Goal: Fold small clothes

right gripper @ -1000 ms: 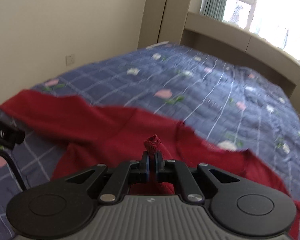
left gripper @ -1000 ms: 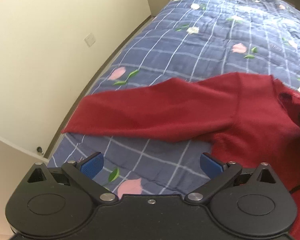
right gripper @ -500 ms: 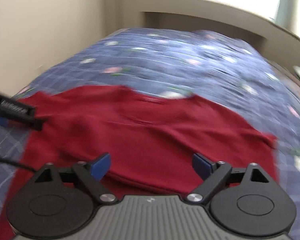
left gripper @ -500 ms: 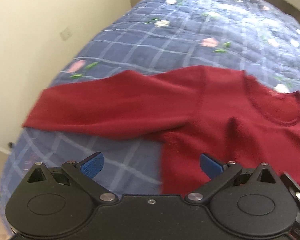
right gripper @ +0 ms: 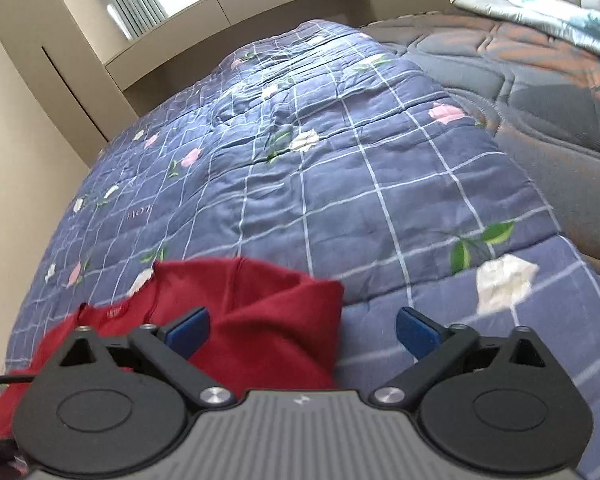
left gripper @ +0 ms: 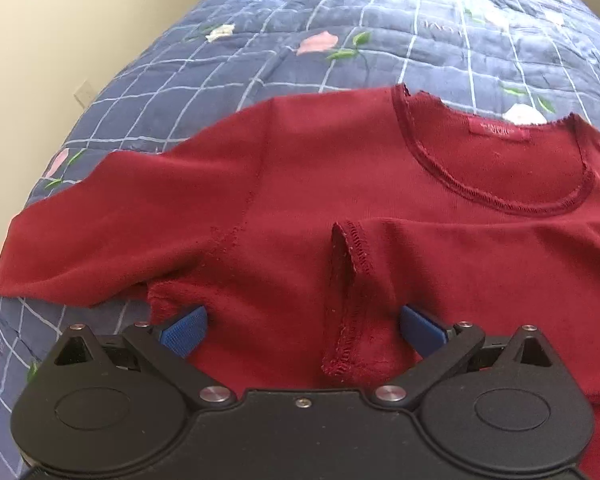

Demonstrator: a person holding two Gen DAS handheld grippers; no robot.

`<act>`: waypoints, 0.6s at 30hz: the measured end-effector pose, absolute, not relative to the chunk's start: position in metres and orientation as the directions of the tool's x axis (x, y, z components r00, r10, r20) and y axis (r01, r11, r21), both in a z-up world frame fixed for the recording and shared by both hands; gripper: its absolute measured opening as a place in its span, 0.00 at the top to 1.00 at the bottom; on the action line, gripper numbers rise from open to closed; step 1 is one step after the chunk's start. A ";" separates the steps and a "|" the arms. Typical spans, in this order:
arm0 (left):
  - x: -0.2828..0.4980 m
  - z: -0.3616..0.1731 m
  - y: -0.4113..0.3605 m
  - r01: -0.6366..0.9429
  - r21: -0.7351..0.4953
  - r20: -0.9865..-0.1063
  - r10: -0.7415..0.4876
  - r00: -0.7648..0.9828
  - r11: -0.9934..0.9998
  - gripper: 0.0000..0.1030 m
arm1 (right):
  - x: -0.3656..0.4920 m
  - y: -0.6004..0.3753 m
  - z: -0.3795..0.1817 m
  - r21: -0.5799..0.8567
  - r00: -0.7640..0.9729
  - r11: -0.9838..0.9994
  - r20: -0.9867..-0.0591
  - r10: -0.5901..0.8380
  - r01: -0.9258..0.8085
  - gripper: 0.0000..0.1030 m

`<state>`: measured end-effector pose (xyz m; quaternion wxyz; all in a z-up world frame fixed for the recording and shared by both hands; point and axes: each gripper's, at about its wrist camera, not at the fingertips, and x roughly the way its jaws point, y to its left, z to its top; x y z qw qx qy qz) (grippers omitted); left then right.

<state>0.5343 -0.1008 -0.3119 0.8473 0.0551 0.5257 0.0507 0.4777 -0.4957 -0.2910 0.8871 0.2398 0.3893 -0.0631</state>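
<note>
Red long-sleeved top (left gripper: 340, 184): spread face-up on blue checked floral quilt (left gripper: 420, 40), neckline (left gripper: 500, 196) toward far end of bed, inner label (left gripper: 496, 131) showing. One sleeve (left gripper: 112, 220) stretched flat out to the side, toward wall (left gripper: 60, 20); other sleeve already laid across chest, cuff (left gripper: 348, 280) ending near mid-body.

Left gripper (left gripper: 300, 328): jaws spread wide, empty, blue pads (left gripper: 184, 330) hovering just above lower body of top, the folded-over cuff lying between them, unpinched.

Right gripper (right gripper: 302, 334): jaws wide but narrowing slightly, nothing clamped; folded shoulder edge of top (right gripper: 260, 312) partly between pads, bare quilt (right gripper: 380, 200) beyond.

Step in hand, as judged: sleeve folding, half done; one sleeve in, outstretched sleeve not yet folded.

Next move, as judged: pinch on outstretched sleeve near its end, lift and carry across chest over the first; low grip to take a single layer, not the quilt beneath.
</note>
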 end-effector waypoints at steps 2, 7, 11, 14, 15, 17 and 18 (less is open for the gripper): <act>0.530 -0.316 -0.096 -0.061 0.116 -0.881 0.131 0.455 0.991 0.00 | 0.487 -0.499 -0.301 0.384 0.660 0.874 -0.744 0.102 0.297 0.28; 0.519 -0.323 -0.090 -0.083 0.069 -0.846 0.102 0.524 0.994 0.00 | 0.499 -0.500 -0.301 0.397 0.661 0.885 -0.736 0.150 0.242 0.51; 0.510 -0.326 -0.092 -0.084 0.079 -0.811 0.113 0.575 0.993 0.00 | 0.505 -0.502 -0.284 0.389 0.684 0.906 -0.707 0.180 0.164 0.92; 0.508 -0.326 -0.095 -0.092 0.091 -0.800 0.127 0.587 0.992 0.00 | 0.503 -0.492 -0.260 0.281 0.730 0.959 -0.663 0.167 0.036 0.92; 0.509 -0.325 -0.095 -0.097 0.092 -0.803 0.131 0.582 0.991 0.00 | 0.502 -0.487 -0.253 0.226 0.740 0.974 -0.654 0.157 -0.007 0.92; 0.512 -0.324 -0.094 -0.111 0.086 -0.814 0.134 0.565 0.990 0.00 | 0.504 -0.478 -0.247 0.127 0.741 0.990 -0.658 0.134 -0.067 0.93; 0.512 -0.325 -0.095 -0.113 0.085 -0.817 0.134 0.560 0.990 0.00 | 0.505 -0.476 -0.249 0.102 0.736 0.992 -0.665 0.127 -0.078 0.93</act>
